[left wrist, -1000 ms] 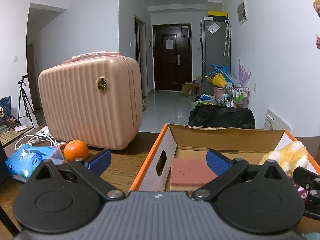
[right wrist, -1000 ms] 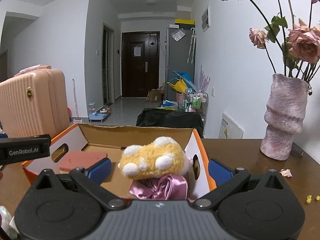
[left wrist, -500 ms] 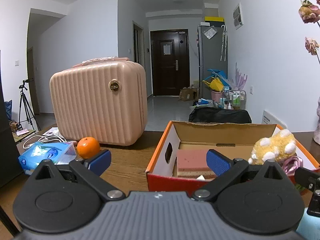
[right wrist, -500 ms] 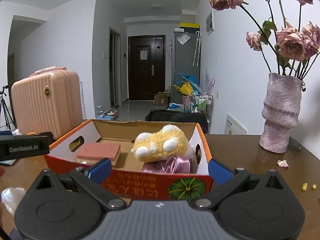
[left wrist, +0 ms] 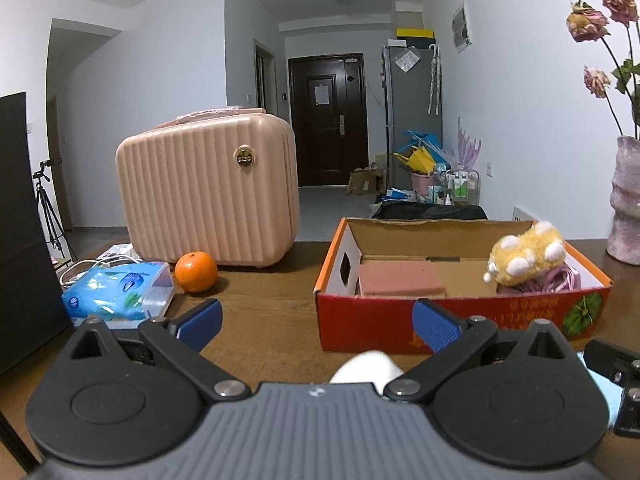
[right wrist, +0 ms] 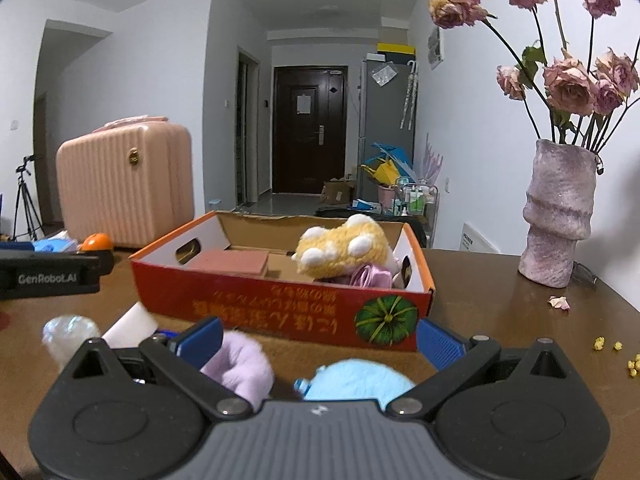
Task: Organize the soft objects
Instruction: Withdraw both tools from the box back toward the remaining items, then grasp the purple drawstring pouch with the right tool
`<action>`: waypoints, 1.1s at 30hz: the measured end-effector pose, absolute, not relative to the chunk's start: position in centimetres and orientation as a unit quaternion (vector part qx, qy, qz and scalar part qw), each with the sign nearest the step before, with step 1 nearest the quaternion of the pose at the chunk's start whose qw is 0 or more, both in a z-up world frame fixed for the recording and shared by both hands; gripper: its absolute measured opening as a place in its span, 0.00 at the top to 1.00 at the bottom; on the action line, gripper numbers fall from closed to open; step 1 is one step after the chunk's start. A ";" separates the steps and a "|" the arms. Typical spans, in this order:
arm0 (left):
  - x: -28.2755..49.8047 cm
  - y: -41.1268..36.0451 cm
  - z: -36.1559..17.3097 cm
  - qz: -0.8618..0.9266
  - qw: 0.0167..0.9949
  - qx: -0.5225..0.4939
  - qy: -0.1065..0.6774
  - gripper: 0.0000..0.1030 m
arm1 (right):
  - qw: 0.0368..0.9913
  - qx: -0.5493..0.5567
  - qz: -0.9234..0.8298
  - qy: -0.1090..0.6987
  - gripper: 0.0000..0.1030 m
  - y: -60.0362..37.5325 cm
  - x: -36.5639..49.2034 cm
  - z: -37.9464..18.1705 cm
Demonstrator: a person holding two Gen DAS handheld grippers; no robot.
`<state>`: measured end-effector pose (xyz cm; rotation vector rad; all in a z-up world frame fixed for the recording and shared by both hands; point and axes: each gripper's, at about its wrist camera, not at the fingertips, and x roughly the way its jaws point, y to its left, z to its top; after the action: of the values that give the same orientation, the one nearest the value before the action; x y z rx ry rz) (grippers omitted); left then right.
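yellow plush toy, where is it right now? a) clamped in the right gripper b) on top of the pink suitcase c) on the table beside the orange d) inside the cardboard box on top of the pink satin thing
d: the yellow plush toy sits inside the cardboard box, resting on the pink satin item, and both grippers are open and empty.

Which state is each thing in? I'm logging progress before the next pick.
left gripper: open, empty.
right gripper: open, above the fluffy items.
cardboard box: open-topped, upright.
yellow plush: inside the box.
pink sponge: flat in the box.
purple fluffy item: outside the box.
blue fluffy item: outside the box.
pink case: closed, upright.
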<state>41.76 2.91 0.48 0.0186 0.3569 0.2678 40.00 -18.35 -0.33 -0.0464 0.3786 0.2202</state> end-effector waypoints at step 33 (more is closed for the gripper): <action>31.2 6.7 -1.0 0.100 0.972 -0.002 0.213 0.00 | 0.961 -0.010 0.152 0.232 0.02 -13.3 32.4 -2.4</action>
<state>31.18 6.68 -0.98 -0.0041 0.4301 0.2019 32.41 -13.27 -2.43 -0.0198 0.4693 0.3086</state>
